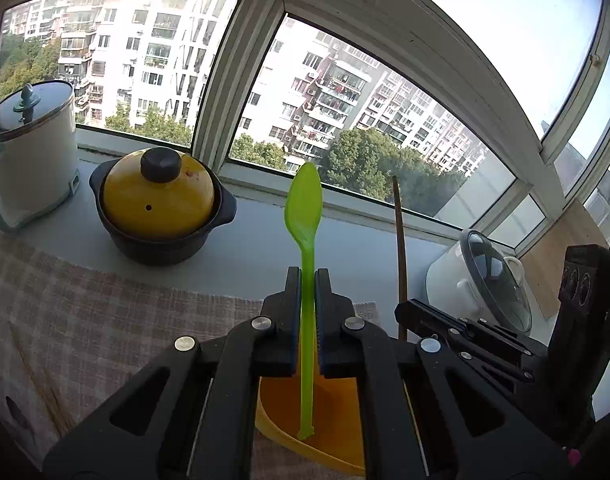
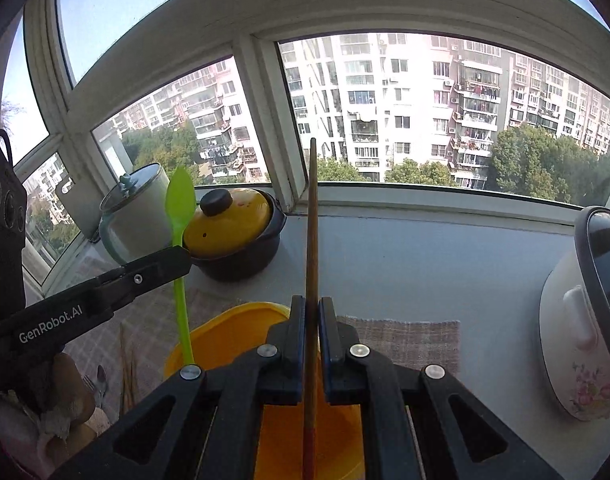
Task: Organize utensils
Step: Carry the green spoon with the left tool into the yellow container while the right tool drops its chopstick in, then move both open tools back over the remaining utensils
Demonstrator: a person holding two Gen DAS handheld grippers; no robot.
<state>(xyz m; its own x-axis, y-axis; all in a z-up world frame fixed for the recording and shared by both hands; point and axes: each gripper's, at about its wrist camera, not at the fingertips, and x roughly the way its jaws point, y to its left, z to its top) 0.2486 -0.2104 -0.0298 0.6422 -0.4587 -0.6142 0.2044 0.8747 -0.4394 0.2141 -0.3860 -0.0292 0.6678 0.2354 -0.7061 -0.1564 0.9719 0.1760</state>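
My left gripper (image 1: 307, 276) is shut on a green plastic spoon (image 1: 303, 208), held upright with its bowl up and its handle end over a yellow container (image 1: 329, 412). My right gripper (image 2: 312, 304) is shut on a brown wooden chopstick (image 2: 312, 216), also upright over the yellow container (image 2: 225, 332). The left gripper (image 2: 177, 258) and spoon (image 2: 179, 200) show at the left of the right wrist view. The right gripper (image 1: 405, 312) and chopstick (image 1: 399, 232) show at the right of the left wrist view.
A yellow-lidded black pot (image 1: 161, 204) and a white lidded pot (image 1: 29, 152) stand on the windowsill. A white floral pot (image 2: 581, 320) sits at the right. A checked cloth (image 1: 105, 320) covers the counter; chopsticks (image 2: 127, 372) and a metal spoon (image 2: 101, 376) lie on it.
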